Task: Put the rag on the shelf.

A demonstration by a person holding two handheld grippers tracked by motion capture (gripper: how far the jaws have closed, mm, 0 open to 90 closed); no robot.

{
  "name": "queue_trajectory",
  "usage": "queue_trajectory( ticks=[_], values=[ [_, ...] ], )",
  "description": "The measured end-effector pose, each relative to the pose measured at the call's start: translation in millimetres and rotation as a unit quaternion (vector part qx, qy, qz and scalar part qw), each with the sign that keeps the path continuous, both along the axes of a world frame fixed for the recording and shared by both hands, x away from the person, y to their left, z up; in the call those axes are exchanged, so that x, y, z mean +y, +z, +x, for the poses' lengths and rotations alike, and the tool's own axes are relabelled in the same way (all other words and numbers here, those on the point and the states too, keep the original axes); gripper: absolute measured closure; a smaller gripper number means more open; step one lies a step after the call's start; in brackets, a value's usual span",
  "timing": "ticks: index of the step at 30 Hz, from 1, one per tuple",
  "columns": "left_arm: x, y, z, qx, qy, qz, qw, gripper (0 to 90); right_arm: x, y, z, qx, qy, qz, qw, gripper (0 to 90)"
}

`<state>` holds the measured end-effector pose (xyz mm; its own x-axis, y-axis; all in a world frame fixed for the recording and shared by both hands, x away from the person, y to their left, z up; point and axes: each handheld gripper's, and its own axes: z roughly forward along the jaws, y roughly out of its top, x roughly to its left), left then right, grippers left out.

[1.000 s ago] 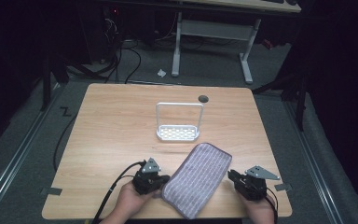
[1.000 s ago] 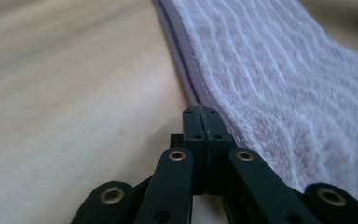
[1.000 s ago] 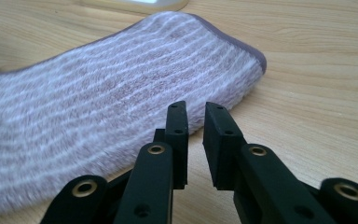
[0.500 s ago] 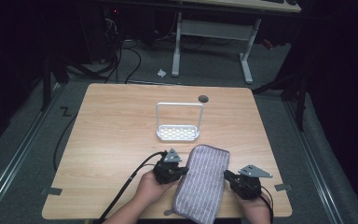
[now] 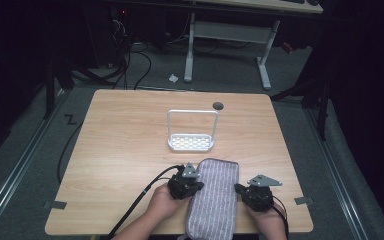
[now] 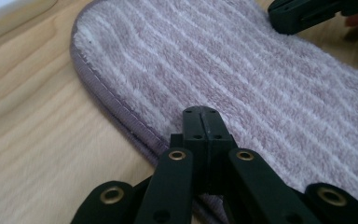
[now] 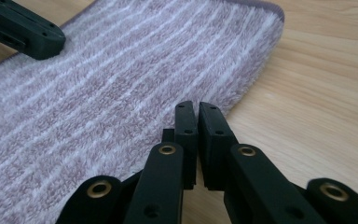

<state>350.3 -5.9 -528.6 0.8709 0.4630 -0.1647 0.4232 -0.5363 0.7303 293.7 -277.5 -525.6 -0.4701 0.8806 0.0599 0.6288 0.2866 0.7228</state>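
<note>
- Light wooden desk (image 5: 120, 150): the high view has it in the centre of the frame, with broad bare board across its left half and its upper part.
- Long mauve striped terry pad with a stitched border (image 5: 214, 200): lies flat in the lower centre of the high view, running from just below the rack down to the desk's near edge; its lower end reaches or slightly overhangs that edge.
- White metal rack with a perforated base and a tall wire hoop (image 5: 191, 131): stands upright at frame centre, just above the pad's rounded top end and apart from it.
- Small dark round grommet (image 5: 218, 105): set in the desk near its far edge, above and right of the rack.
- Left tongs (image 6: 200, 116): jaws pressed together with no gap, tips resting over the pad's pile just inside its bound edge, lower centre of the left gripper view. Whether any cloth is pinched between them cannot be told. In the high view they sit against the pad's left side.
- Right tongs (image 7: 198, 114): jaws nearly together, a thin slit showing between them, nothing seen held. Tips sit at the pad's right edge, where pile meets bare wood. Open board lies to the right in the right gripper view.
- Both hands enter from the bottom of the high view, one each side of the pad.
</note>
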Motion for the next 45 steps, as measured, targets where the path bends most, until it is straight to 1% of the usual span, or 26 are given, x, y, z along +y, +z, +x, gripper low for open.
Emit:
queue_trajectory(
  ticks=[2, 3, 4, 7, 8, 10, 11, 12, 13, 15, 17, 18, 19, 20, 22, 23, 24, 25, 27, 28, 29, 32, 40, 41, 43, 45],
  values=[
    [5.1, -0.5, -2.9, 0.002, 0.002, -0.003, 1.0000, 90.0, 7.9, 0.5, -0.2, 0.001, 0.011, -0.004, 0.9999, 86.9],
    [16.3, -1.1, -8.8, 0.005, 0.005, -0.007, 1.0000, 90.0, 12.0, 0.5, 0.1, 0.000, 0.019, -0.008, 0.9998, 86.9],
    [16.3, -1.1, -8.8, 0.005, 0.005, -0.007, 1.0000, 90.0, 12.0, 0.5, 0.1, 0.000, 0.019, -0.008, 0.9998, 86.9],
    [38.8, -1.5, -18.4, 0.008, 0.014, -0.009, 0.9998, 89.9, 28.6, 0.6, 2.3, 0.003, 0.039, -0.013, 0.9992, 87.0],
    [51.4, -1.4, -24.3, 0.007, 0.022, -0.008, 0.9997, 90.0, 43.3, 0.4, 4.6, 0.003, 0.055, -0.014, 0.9984, 86.9],
    [64.3, -1.0, -30.5, 0.003, 0.028, -0.004, 0.9996, 89.9, 53.9, 0.2, 6.1, 0.004, 0.067, -0.014, 0.9976, 86.9],
    [64.3, -1.0, -30.5, 0.003, 0.028, -0.004, 0.9996, 89.8, 59.2, 0.0, 6.8, 0.002, 0.074, -0.015, 0.9972, 86.9],
    [70.5, -1.2, -32.2, 0.006, 0.029, -0.006, 0.9995, 89.8, 59.2, 0.0, 6.8, 0.002, 0.074, -0.015, 0.9972, 86.9],
    [81.2, -1.9, -33.4, 0.012, 0.034, -0.018, 0.9992, 85.9, 69.0, -0.4, 6.8, -0.003, 0.083, -0.022, 0.9963, 86.8],
    [85.6, -1.7, -32.7, 0.014, 0.036, -0.025, 0.9989, 83.6, 71.4, -0.8, 6.5, -0.006, 0.086, -0.023, 0.9960, 86.8],
    [92.9, 0.4, -24.9, 0.002, 0.071, -0.038, 0.9967, 73.1, 73.0, -1.3, 6.2, -0.008, 0.089, -0.024, 0.9957, 86.5],
    [92.9, 0.4, -24.9, 0.002, 0.071, -0.038, 0.9967, 67.9, 73.0, -1.3, 6.2, -0.008, 0.089, -0.024, 0.9957, 86.5],
    [93.3, 0.7, -13.9, -0.003, 0.113, -0.050, 0.9923, 62.4, 70.7, -2.2, 6.5, -0.006, 0.087, -0.014, 0.9961, 86.1],
    [91.4, -0.1, -8.2, -0.005, 0.129, -0.055, 0.9901, 60.9, 70.5, -2.2, 6.5, -0.006, 0.087, -0.014, 0.9961, 85.9],
    [83.9, -1.2, 4.2, -0.012, 0.154, -0.046, 0.9870, 56.8, 70.7, -2.2, 5.8, -0.008, 0.088, -0.017, 0.9960, 85.8],
    [83.9, -1.2, 4.2, -0.012, 0.154, -0.046, 0.9870, 55.7, 70.7, -2.2, 5.8, -0.008, 0.088, -0.017, 0.9960, 85.8],
    [78.8, -1.2, 11.5, -0.018, 0.165, -0.040, 0.9853, 55.7, 70.5, -2.3, 5.6, -0.010, 0.090, -0.018, 0.9957, 85.6],
    [72.7, -0.6, 19.9, -0.021, 0.183, -0.037, 0.9823, 54.8, 70.1, -2.3, 4.5, -0.012, 0.090, -0.021, 0.9956, 85.2],
    [69.3, -0.9, 23.6, -0.016, 0.186, -0.038, 0.9817, 55.7, 68.9, -2.5, 3.8, -0.013, 0.092, -0.020, 0.9955, 84.4],
    [63.3, -2.9, 28.0, -0.005, 0.191, -0.028, 0.9813, 56.4, 68.1, -2.6, 3.6, -0.015, 0.092, -0.021, 0.9954, 83.8],
    [61.4, -5.1, 28.3, -0.002, 0.190, -0.030, 0.9814, 58.1, 67.4, -2.7, 3.2, -0.014, 0.092, -0.020, 0.9954, 83.2],
    [60.5, -6.6, 26.5, -0.008, 0.193, -0.033, 0.9806, 61.2, 65.7, -3.0, 3.3, -0.015, 0.094, -0.019, 0.9953, 81.8],
    [64.5, -8.9, 29.5, 0.034, 0.194, -0.065, 0.9783, 75.1, 65.0, -0.8, 4.7, -0.014, 0.089, -0.013, 0.9959, 77.8],
    [63.8, -8.8, 29.0, 0.032, 0.194, -0.062, 0.9786, 76.7, 66.7, 4.4, 7.5, -0.022, 0.083, -0.004, 0.9963, 74.7],
    [63.5, -8.8, 28.8, 0.031, 0.194, -0.061, 0.9786, 77.9, 68.3, 7.1, 9.6, -0.026, 0.080, -0.004, 0.9965, 73.1],
    [63.5, -8.7, 28.7, 0.030, 0.195, -0.060, 0.9786, 78.3, 72.6, 12.3, 21.6, -0.032, 0.060, -0.004, 0.9977, 66.9]
  ],
)
